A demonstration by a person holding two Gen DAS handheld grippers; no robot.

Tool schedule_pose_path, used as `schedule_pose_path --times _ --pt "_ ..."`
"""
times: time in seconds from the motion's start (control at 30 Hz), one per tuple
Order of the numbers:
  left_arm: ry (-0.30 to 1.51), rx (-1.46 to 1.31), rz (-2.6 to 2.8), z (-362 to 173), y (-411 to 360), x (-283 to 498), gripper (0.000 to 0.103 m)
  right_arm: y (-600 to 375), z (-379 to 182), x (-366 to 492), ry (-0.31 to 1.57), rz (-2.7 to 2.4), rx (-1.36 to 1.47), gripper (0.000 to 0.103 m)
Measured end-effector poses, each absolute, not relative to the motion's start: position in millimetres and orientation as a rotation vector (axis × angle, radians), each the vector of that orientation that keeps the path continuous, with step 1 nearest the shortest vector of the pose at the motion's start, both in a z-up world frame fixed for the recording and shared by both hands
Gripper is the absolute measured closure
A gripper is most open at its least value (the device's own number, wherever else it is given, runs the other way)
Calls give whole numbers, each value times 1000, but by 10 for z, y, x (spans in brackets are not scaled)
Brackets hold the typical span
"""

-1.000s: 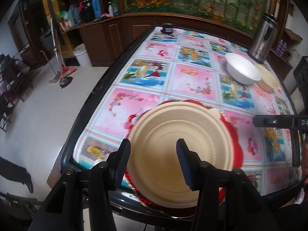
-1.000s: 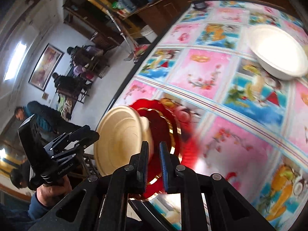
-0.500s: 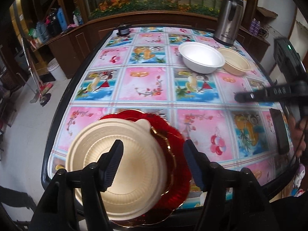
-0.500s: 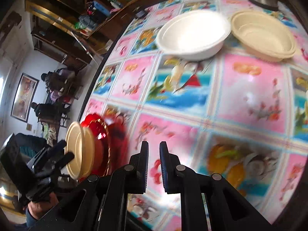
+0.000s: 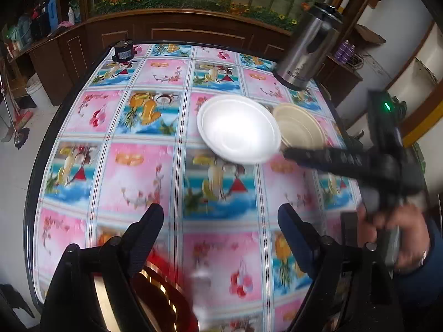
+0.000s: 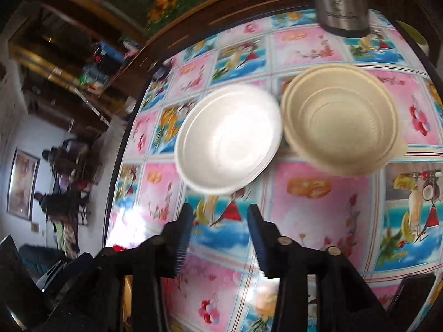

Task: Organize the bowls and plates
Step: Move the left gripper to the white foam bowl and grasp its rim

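A white bowl (image 5: pixel 239 128) (image 6: pixel 228 139) and a beige bowl (image 5: pixel 300 127) (image 6: pixel 342 119) sit side by side on the far right part of the colourful table. My left gripper (image 5: pixel 220 218) hangs over the table's middle, short of the white bowl; its jaws are opening with nothing between them. My right gripper (image 6: pixel 220 215) points at the near rim of the white bowl, jaws opening and empty; in the left wrist view it reaches in from the right, its fingers (image 5: pixel 313 156) at the seam between the two bowls. A red plate (image 5: pixel 166 285) shows blurred at the lower left.
A steel kettle (image 5: pixel 307 52) (image 6: pixel 342 0) stands behind the bowls at the far right corner. A small dark device (image 5: pixel 123 51) rests at the far left corner. A dark phone (image 6: pixel 412 290) lies near the front right edge. Wooden cabinets line the back wall.
Both grippers swung from the red plate and beige plate on it toward the two bowls, which are much closer. The left jaws widened; the right jaws went from shut to parted.
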State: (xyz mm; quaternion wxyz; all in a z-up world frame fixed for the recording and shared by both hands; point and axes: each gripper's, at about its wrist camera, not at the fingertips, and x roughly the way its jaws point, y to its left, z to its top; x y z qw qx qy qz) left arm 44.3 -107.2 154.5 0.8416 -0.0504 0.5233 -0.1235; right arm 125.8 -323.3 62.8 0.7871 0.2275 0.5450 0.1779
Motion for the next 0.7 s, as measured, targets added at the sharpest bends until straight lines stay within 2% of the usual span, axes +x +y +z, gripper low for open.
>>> schedule_pose_path --times 0.13,0.27,0.33,0.7 --pt "1131 -122 -219 1382 -1188 1069 14 -3371 556 1325 1179 340 530 54" --pt "1150 -165 -177 1149 -1196 1634 13 -3440 481 1380 1177 333 587 55" --pt "1169 -194 -160 1009 -1189 1869 13 -3468 463 1397 1170 309 574 58" --pt "1237 -173 -139 614 -1275 2344 13 -3548 193 1511 1216 265 668 58"
